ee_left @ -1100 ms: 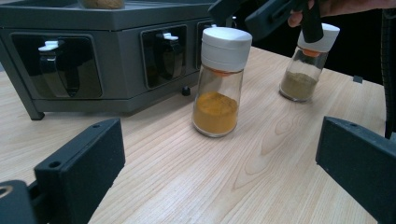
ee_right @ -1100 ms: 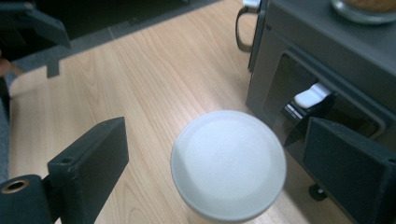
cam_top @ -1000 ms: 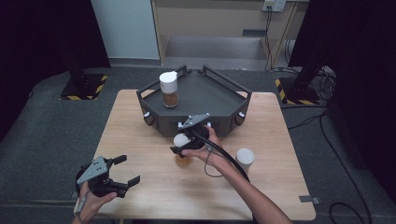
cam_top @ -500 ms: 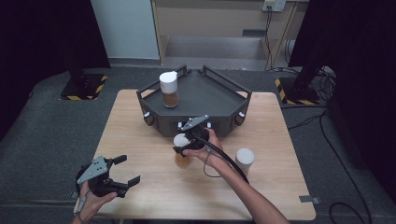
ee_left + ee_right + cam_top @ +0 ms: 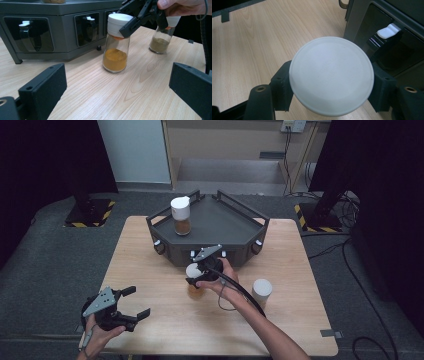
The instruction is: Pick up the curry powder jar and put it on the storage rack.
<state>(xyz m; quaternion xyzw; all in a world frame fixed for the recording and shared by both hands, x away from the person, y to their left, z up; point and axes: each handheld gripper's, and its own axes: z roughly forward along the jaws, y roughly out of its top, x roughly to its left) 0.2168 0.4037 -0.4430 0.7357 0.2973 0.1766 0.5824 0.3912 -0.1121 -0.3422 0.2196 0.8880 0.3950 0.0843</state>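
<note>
- table point(image 5: 150, 245): pale wood, bearing everything listed here.
- dark rack point(image 5: 225, 222): a grey angular tray-stand sitting at the table's far middle, carrying one brown-filled jar point(image 5: 181, 215) with a white cap on its left part; its front windows point(image 5: 87, 28) are facing the near side.
- right gripper point(image 5: 200, 272): a forearm is reaching in from the lower right, hand over the body, jaws pointing down just in front of the rack; the jaws have just been closing and are now clamping the white cap point(image 5: 330, 78) from both sides.
- left gripper point(image 5: 127, 302): sitting low at the table's near left corner, held level, jaws standing wide with nothing between them.
- orange spice jar point(image 5: 116, 56): standing upright on the wood just before the rack, under the right gripper.
- greenish spice jar point(image 5: 160, 41): white-capped, standing to the right of the held jar, apart from it.
</note>
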